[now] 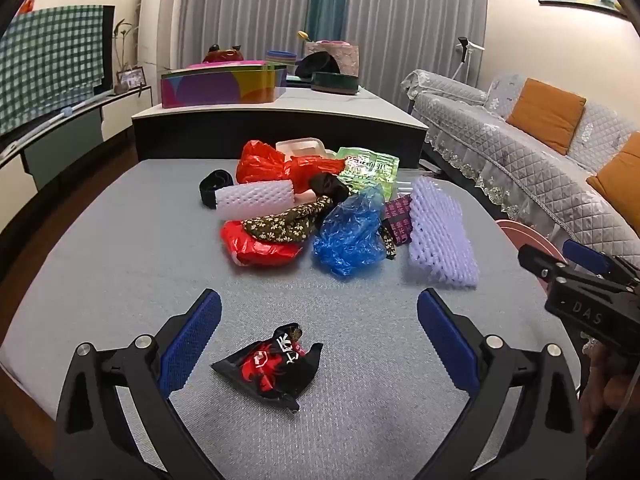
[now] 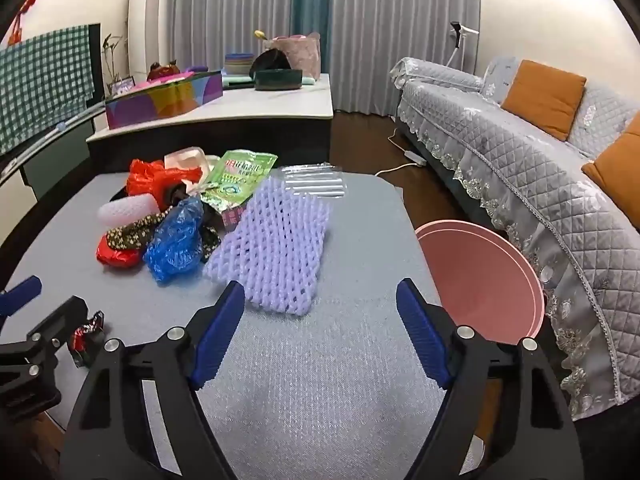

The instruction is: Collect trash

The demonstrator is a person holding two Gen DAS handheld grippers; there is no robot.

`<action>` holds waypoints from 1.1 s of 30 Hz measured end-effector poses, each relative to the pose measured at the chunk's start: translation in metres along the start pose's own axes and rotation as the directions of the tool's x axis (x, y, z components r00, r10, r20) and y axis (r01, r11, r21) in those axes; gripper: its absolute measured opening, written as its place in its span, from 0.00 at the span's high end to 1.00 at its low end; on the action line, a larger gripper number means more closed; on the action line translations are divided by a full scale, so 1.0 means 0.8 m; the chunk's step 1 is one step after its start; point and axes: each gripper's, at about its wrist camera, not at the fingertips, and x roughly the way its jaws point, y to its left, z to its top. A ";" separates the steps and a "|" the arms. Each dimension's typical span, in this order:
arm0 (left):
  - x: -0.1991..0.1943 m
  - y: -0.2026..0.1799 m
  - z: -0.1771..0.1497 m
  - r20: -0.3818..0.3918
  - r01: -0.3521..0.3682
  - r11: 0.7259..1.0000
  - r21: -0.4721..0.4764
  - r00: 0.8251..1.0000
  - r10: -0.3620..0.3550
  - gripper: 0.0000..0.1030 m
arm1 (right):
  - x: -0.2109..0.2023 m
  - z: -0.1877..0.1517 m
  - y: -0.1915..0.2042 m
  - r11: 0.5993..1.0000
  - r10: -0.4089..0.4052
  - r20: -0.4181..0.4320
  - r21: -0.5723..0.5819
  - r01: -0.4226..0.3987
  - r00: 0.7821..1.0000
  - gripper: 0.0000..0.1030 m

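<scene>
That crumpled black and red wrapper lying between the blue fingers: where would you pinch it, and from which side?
Pinch the black and red wrapper across its raised, crumpled middle, coming down from above and slightly behind. It lies low on the grey table mat, so its flat corners give little to catch, while the bunched ridge stands up. The left gripper is already open with a finger on each side.

- The letters "DAS" are showing in raised black on the body of the right tongs (image 1: 576, 280), at the right edge of the left wrist view.
- A black and red wrapper (image 1: 272, 364) is carrying large white Chinese characters, too crumpled to read.
- A green packet (image 2: 236, 178) is showing red and white Chinese print, too small to make out.
</scene>
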 end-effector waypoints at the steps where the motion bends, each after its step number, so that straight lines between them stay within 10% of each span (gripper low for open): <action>1: -0.001 0.001 0.002 -0.001 0.000 1.000 0.001 1.000 0.000 0.08 | -0.001 0.000 -0.001 1.000 -0.002 0.005 0.001 0.002 1.000 0.28; 33: -0.002 0.001 0.005 0.004 0.003 1.000 0.007 1.000 -0.003 0.08 | -0.015 0.004 0.000 1.000 -0.002 0.052 -0.017 0.003 0.999 0.29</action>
